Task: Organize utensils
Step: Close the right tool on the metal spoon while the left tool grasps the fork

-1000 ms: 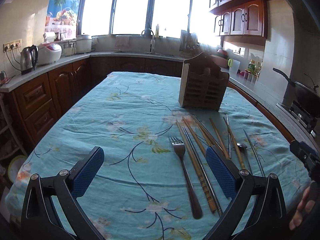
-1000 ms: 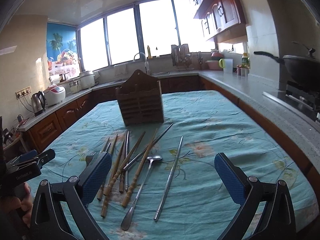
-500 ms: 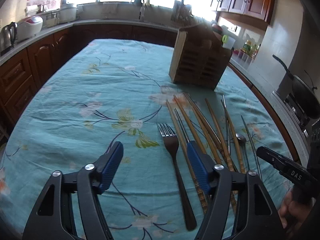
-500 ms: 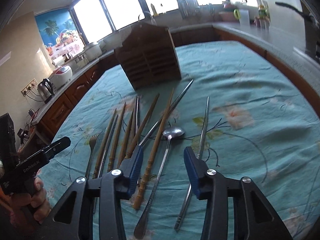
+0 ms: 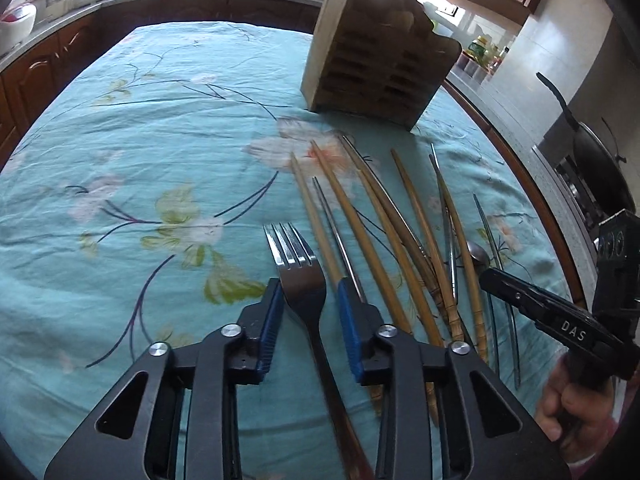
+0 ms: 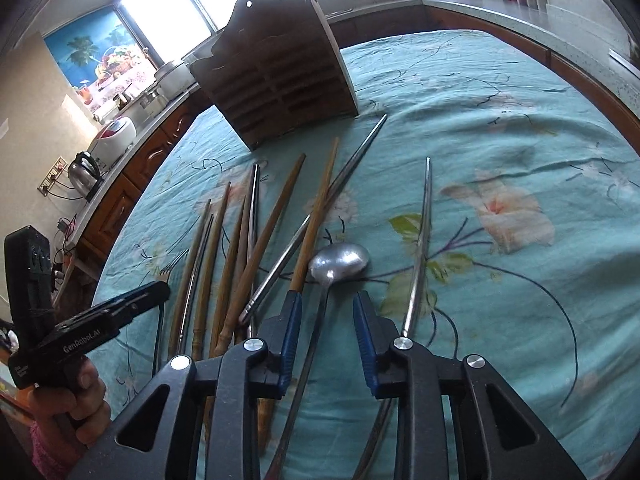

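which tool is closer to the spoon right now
Right. The right tool straddles the spoon handle; the left tool sits around the fork, several chopsticks away.

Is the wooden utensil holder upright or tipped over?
Upright: the wooden utensil holder stands on its base on the tablecloth, slatted front facing the utensils.

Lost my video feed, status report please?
Left gripper closing astride fork, not clamped. Right gripper closing astride spoon, pads clear. Chopsticks crowd both. Holder unfilled.
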`<move>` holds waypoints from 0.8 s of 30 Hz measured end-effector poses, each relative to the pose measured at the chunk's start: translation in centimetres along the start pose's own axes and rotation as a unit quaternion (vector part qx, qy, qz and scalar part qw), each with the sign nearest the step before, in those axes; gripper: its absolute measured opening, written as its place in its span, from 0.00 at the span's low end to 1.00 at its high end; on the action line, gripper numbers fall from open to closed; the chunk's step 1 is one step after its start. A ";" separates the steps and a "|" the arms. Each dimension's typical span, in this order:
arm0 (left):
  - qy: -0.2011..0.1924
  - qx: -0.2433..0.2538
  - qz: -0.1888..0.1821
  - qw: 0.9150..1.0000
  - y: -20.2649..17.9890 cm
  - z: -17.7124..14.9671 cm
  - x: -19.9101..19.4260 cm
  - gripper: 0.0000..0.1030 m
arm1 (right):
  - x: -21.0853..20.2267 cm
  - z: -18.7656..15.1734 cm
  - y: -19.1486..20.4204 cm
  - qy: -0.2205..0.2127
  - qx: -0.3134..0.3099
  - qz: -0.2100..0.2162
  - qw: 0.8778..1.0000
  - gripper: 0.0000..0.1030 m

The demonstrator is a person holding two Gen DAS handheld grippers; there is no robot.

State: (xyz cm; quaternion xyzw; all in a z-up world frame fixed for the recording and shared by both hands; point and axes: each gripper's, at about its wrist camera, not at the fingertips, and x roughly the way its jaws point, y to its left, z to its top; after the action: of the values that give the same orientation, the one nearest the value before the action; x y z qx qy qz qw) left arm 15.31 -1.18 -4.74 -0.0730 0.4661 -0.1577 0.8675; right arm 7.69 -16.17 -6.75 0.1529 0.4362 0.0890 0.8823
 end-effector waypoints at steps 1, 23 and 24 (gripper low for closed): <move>0.000 0.004 0.002 1.000 -0.1 0.1 0.1 0.21 | 0.3 0.2 0.2 0.002 -0.004 -0.003 1.000 0.22; -0.092 -0.011 -0.036 0.995 1.0 0.3 -6.8 0.18 | -6.1 0.2 0.9 -0.086 -0.006 0.019 0.996 0.02; -0.099 -0.012 -0.039 0.994 1.0 0.5 -7.4 0.18 | -6.4 0.4 1.1 -0.091 -0.007 0.022 0.996 0.02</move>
State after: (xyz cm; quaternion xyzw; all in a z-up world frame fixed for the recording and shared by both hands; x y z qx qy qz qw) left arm 12.09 2.31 1.07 -0.1173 0.3762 -0.1779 0.9017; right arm 4.13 -17.12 -1.39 0.1633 0.3500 0.0972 0.9173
